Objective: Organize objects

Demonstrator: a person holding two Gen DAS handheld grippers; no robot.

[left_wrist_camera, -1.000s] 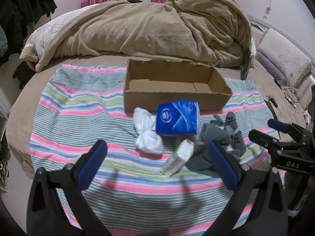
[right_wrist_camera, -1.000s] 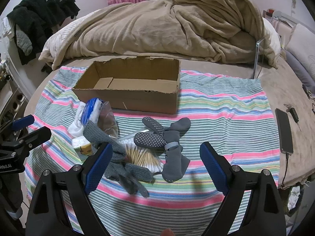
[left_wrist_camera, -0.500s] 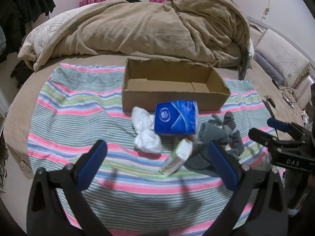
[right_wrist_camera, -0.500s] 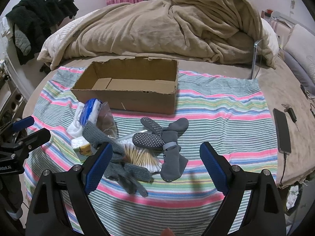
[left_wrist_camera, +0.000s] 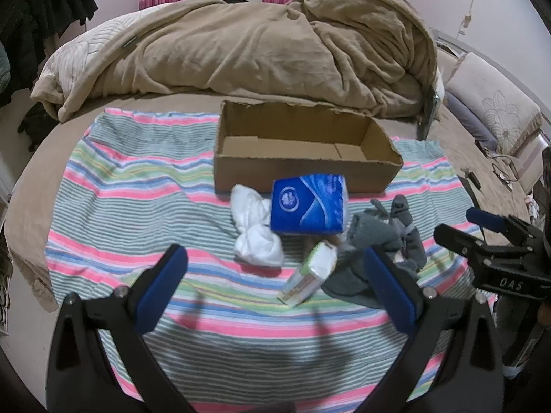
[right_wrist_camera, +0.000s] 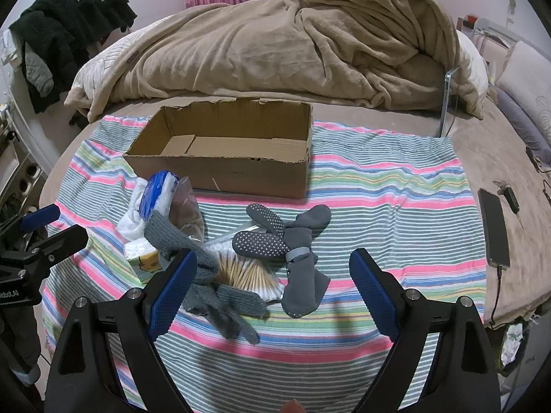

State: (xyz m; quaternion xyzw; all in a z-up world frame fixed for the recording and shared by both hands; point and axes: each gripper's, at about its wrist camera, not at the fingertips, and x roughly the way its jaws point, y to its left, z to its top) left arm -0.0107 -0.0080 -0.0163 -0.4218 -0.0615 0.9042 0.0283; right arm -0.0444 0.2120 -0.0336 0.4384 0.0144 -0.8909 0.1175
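Observation:
An empty cardboard box (left_wrist_camera: 303, 151) (right_wrist_camera: 224, 151) stands on a striped cloth (left_wrist_camera: 137, 199) spread over a bed. In front of it lies a heap: a blue tissue pack (left_wrist_camera: 307, 204) (right_wrist_camera: 158, 192), white socks (left_wrist_camera: 255, 230), a small green-and-white carton (left_wrist_camera: 308, 275), a grey knit glove (right_wrist_camera: 206, 285), a bag of cotton swabs (right_wrist_camera: 244, 272) and grey dotted socks (right_wrist_camera: 286, 241). My left gripper (left_wrist_camera: 275, 285) hovers open near the cloth's front, short of the carton. My right gripper (right_wrist_camera: 272, 296) is open above the swabs and socks. Each gripper shows at the edge of the other's view.
A crumpled tan blanket (left_wrist_camera: 241, 41) fills the back of the bed. A phone on a cable (right_wrist_camera: 494, 227) and keys (right_wrist_camera: 506, 189) lie right of the cloth. Dark clothes (right_wrist_camera: 69, 34) hang at the left. Bare striped cloth (right_wrist_camera: 396, 189) stretches right of the heap.
Both views have shifted slightly; the heap and box sit a little lower and closer in the frames. Nothing on the cloth has moved, and both grippers stay open.

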